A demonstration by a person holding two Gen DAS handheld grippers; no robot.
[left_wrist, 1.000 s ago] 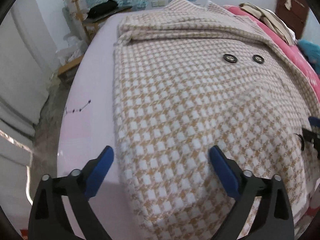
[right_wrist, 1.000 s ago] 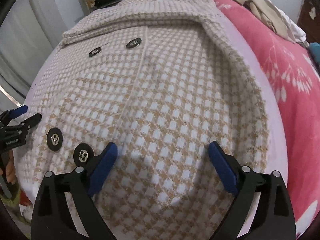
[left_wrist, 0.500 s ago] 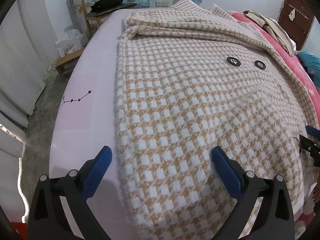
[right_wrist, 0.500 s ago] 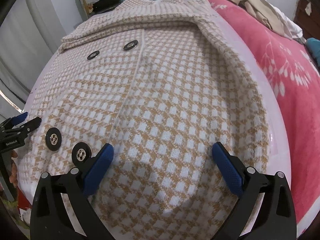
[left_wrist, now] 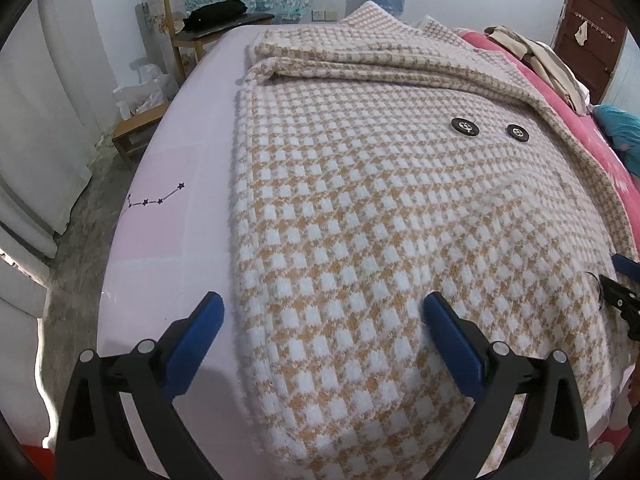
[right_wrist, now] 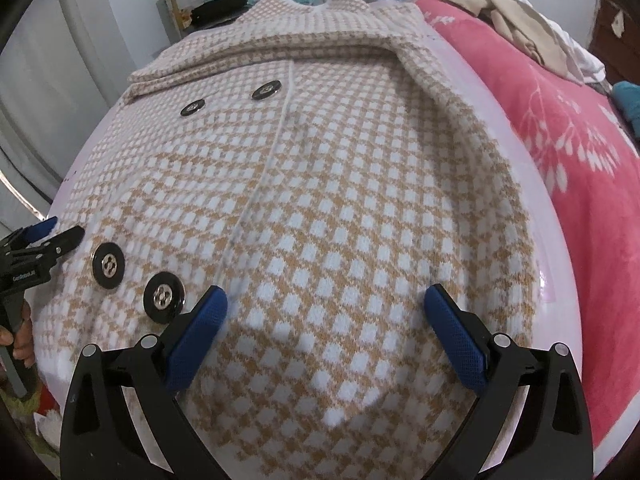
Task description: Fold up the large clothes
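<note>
Pre-grasp: your left gripper (left_wrist: 322, 314) and right gripper (right_wrist: 326, 307) hover wide apart, empty, over the coat (left_wrist: 400, 208) hem. Next, probably pinch both hem corners.

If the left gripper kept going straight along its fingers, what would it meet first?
Most likely the houndstooth coat: the open left gripper points at its near hem, straddling the coat's left edge where it meets the pink sheet. How high it sits above the fabric is unclear.

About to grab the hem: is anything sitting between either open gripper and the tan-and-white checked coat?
Nothing visible. The left gripper and right gripper both hang open right over the tan-and-white checked coat, with bare fabric beneath them.
</note>
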